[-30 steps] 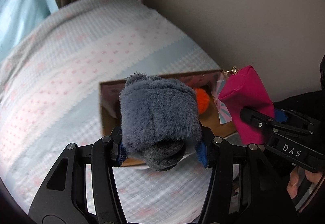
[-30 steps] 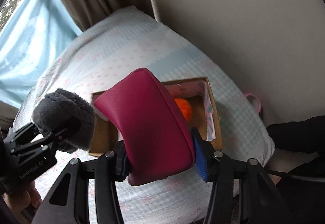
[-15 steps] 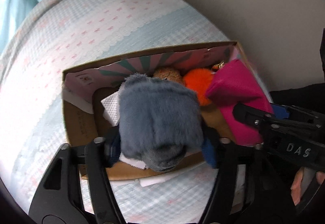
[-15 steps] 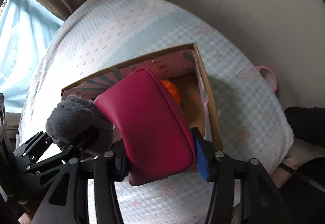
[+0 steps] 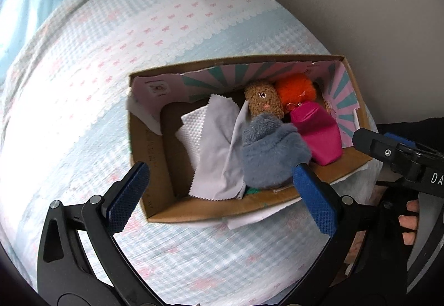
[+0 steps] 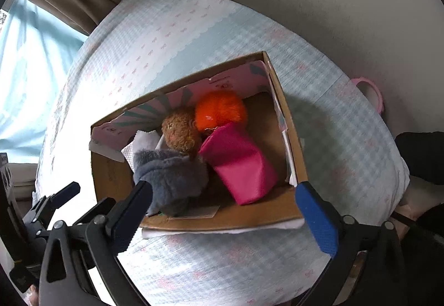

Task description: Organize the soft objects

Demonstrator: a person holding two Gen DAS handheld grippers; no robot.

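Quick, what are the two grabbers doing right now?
Left gripper: open, holding nothing.
Right gripper: open, holding nothing.

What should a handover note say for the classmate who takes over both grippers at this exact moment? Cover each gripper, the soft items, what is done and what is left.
Left gripper: open, empty, above the box's near edge.
Right gripper: open, empty, also above the near edge.
In the cardboard box on the bed: grey plush, magenta pouch, brown knitted toy, orange pompom, white cloths.
Done: plush and pouch lie in the box.
Left: a pink ring lies by the wall; I cannot tell if it belongs.
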